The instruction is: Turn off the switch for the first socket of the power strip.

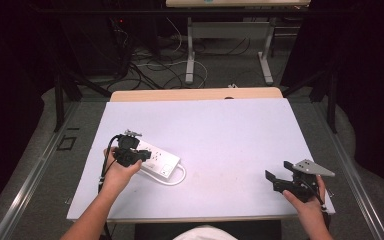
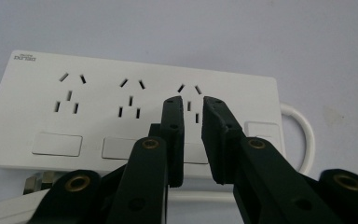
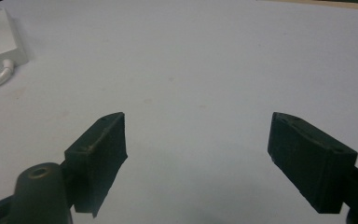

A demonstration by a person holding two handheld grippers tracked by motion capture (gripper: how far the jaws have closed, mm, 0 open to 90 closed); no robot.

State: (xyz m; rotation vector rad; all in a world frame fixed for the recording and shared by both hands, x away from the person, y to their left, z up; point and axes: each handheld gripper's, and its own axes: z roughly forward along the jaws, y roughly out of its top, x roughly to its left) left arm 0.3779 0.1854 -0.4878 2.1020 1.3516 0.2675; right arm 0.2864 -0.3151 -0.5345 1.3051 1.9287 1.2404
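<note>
**Inspector:** Start with the largest item.

**Assistant:** The table, covered by a pale sheet, with a strip of bare wood showing along its far edge. Behind it, a tangle of cables lies on the floor.

**Inspector:** The work item?

**Assistant:** A white power strip lies flat on the left half of the sheet, near the person's side. In the left gripper view it shows three socket groups in a row, a rocker switch below each, and one more switch at its right end. Its white cord loops out from the right end and curves back along the near side.

**Inspector:** Left gripper?

**Assistant:** The left gripper is held over the strip's left end as the high view shows it. Its jaws stand nearly together with a narrow gap between them, in front of the third socket group. Nothing sits in that gap; it is released, grasping nothing. Whether the tips touch the strip's face, I cannot tell.

**Inspector:** Right gripper?

**Assistant:** The right gripper sits at the near right corner of the sheet, well apart from the strip. Its jaws are spread wide over bare sheet, with nothing between them.

**Inspector:** Smallest item?

**Assistant:** A white plug, partly seen at the lower left in the left gripper view, just beside the strip's near edge.
</note>
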